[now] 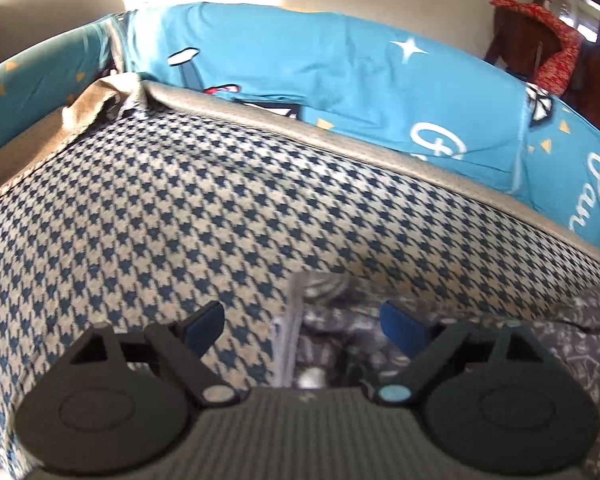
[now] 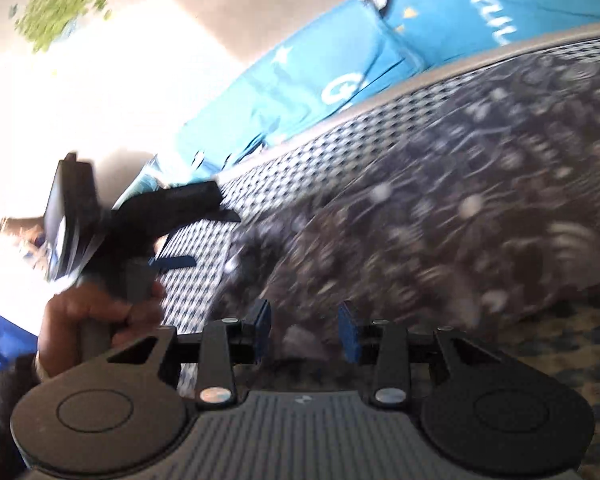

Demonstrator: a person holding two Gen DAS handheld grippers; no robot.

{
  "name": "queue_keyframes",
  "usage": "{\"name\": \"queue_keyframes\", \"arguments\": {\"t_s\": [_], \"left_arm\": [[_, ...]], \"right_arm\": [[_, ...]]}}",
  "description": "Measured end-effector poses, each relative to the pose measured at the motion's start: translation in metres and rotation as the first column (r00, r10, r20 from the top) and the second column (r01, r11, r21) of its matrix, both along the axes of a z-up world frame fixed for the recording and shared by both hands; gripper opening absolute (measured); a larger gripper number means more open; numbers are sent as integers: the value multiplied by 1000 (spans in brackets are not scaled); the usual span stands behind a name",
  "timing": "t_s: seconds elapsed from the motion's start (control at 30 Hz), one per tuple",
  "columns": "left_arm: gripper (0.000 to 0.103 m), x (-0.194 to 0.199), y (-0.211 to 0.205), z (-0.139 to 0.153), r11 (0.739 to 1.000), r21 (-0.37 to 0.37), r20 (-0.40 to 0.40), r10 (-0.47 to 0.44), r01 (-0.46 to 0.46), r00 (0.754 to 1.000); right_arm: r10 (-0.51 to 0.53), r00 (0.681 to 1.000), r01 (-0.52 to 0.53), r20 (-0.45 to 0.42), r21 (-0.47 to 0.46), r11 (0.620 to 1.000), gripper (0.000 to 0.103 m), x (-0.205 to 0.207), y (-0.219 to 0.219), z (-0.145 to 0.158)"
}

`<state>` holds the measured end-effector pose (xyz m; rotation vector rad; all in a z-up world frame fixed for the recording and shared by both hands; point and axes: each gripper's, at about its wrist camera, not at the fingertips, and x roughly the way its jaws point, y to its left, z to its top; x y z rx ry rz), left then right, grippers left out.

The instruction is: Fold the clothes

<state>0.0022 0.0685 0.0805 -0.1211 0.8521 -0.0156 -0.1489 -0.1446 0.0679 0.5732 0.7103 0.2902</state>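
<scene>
A dark grey garment with a white pattern [image 2: 440, 200] lies on a blue-and-beige houndstooth bed cover [image 1: 180, 208]. In the left wrist view its edge [image 1: 332, 332] sits between the wide-apart fingers of my left gripper [image 1: 304, 328], which is open just above it. The left gripper also shows in the right wrist view [image 2: 188, 236], held in a hand, open over the cover. My right gripper [image 2: 304, 332] is open with its blue pads a little apart, low over the garment's near edge. The garment is motion-blurred there.
Teal printed pillows or bedding [image 1: 340, 72] line the far edge of the bed. A wooden chair with a red cloth [image 1: 548, 44] stands at the far right. A bright sunlit wall [image 2: 120, 80] is behind the bed, with green leaves [image 2: 56, 8] on it.
</scene>
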Motion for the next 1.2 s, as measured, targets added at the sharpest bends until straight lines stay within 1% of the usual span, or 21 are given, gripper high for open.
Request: {"name": "queue_keyframes", "arguments": {"t_s": [0.1,0.23,0.37,0.47,0.57,0.7,0.83,0.97,1.07,1.13,1.2], "left_arm": [[95,-4,-18,-9,999,7,-14,-50,50,999],[96,-13,-44,-22,991,31,-29,-126,127,992],[97,-23,-67,-29,980,68,-40,-185,187,982],[97,-30,-79,-33,973,73,-52,-217,220,975],[97,-35,-88,-35,967,80,-51,-237,241,970],[97,-39,-99,-38,960,112,-43,-255,258,966],[97,-43,-107,-43,953,126,-51,-270,274,962],[99,-47,-110,-47,948,135,-55,-282,287,958],[100,-49,-111,-52,948,136,-69,-282,289,957],[100,-52,-113,-54,943,149,-72,-291,299,954],[102,-56,-115,-56,934,172,-70,-305,313,950]], "right_arm": [[-74,997,75,13,-31,997,38,-6,-17,7],[-177,984,180,36,-91,980,38,-5,-35,14],[-254,966,256,42,-94,962,38,-7,-68,23],[-293,955,297,55,-123,947,38,-4,-92,29],[-311,947,321,80,-176,931,38,-1,-116,36],[-332,938,345,95,-223,912,37,9,-146,42],[-368,927,374,69,-237,897,35,22,-170,36],[-429,903,426,34,-221,877,35,30,-190,27],[-469,883,460,15,-226,859,35,36,-203,21],[-490,871,476,-15,-213,853,34,41,-211,14],[-510,859,490,-43,-222,843,26,48,-216,5]]}}
